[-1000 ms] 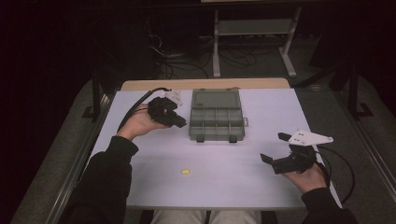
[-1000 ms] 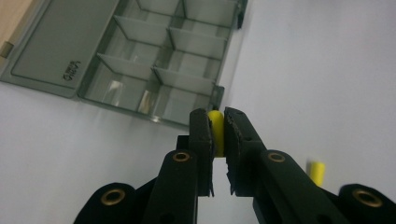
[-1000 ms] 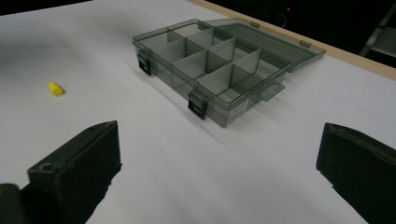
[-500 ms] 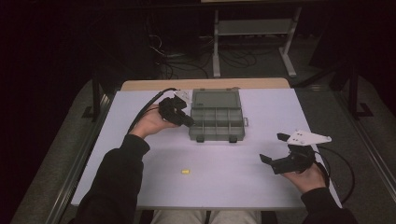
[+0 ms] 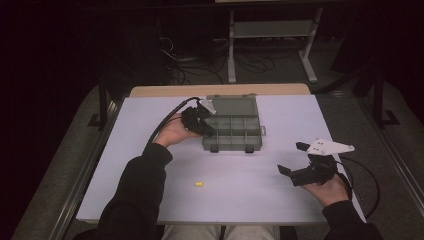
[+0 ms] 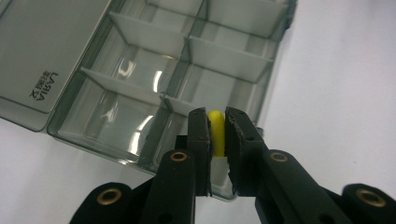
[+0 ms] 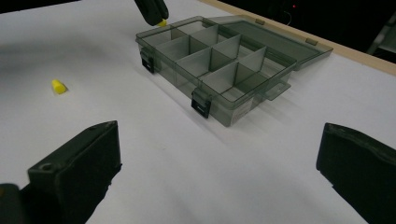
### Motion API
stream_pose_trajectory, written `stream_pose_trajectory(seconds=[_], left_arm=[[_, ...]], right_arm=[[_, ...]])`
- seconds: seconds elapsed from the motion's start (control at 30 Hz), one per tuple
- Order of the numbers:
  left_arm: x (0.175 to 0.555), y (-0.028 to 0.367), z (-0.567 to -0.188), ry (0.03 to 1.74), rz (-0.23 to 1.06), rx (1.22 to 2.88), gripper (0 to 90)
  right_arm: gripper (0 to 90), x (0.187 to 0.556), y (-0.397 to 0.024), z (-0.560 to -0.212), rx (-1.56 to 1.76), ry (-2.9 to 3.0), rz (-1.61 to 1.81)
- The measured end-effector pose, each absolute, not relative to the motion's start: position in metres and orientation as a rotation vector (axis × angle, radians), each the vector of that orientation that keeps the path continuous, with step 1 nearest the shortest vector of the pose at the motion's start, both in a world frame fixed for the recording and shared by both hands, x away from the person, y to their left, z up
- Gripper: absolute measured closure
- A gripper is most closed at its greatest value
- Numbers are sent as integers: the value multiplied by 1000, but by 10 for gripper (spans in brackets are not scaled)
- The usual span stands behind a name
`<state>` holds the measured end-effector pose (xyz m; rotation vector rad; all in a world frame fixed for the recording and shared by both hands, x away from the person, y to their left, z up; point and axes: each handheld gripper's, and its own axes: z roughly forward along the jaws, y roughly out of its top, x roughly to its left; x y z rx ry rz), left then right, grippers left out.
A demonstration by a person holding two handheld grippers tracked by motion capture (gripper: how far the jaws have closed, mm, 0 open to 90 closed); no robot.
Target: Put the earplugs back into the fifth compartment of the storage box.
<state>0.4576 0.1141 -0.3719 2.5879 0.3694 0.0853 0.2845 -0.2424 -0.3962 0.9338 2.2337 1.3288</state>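
High view, left gripper (image 5: 206, 126): at the near left corner of the smoky grey clear plastic compartment box (image 5: 235, 131), whose lid lies open flat behind it.
High view, right gripper (image 5: 294, 164): held above the white tabletop (image 5: 150, 150) at the right, well apart from the box, jaws spread wide with nothing between them.
High view, loose piece: a second small yellow plug (image 5: 199, 184) lies alone on the tabletop, nearer the person.
Left gripper view, grip: the jaws stand narrow, clamped on a small yellow plastic plug (image 6: 215, 133) (upright between the pads), above the box (image 6: 187, 70) at its corner compartment.
Right gripper view, box (image 7: 219, 65): the dividers stand in two rows; the left gripper (image 7: 152, 11) with its yellow plug (image 7: 162, 22) is at the far corner, and the loose plug (image 7: 59, 86) lies off to the left.
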Motion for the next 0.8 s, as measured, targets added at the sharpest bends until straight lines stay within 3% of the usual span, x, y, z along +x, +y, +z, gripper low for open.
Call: stream_pose_trajectory(seconds=[0.13, 0.43, 0.53, 0.8], left_arm=[[457, 114, -374, 416, 151, 2569, 634], [450, 136, -354, 512, 171, 2432, 389], [443, 145, -344, 523, 206, 2388, 244], [429, 160, -331, 535, 191, 2370, 72]], right_arm=[[0, 284, -242, -396, 928, 2235, 1327], [0, 285, -242, -396, 934, 2234, 1327], [0, 285, -242, -396, 934, 2235, 1327], [0, 284, -242, -394, 928, 2229, 1335]])
